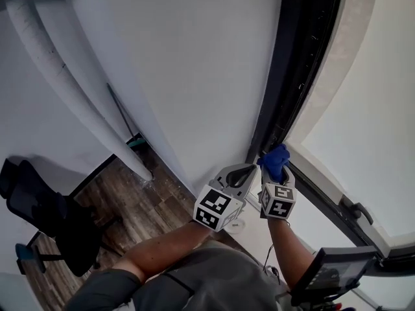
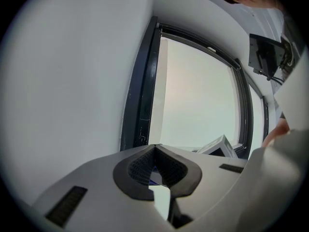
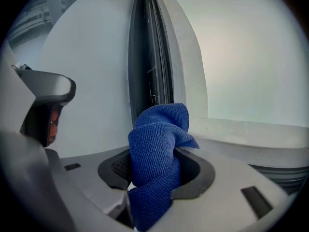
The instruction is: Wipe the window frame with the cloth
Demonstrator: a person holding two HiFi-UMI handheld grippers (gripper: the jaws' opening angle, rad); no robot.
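The right gripper clamps a bunched blue cloth at the lower corner of the dark window frame. The left gripper, jaws together and empty, is just beside that corner. The frame's grooves could snag the cloth and pull it loose.

In the lower left of the head view I see a dark wood-plank floor, looking steeply down. A black office chair stands on it near the left edge, beside the white wall.
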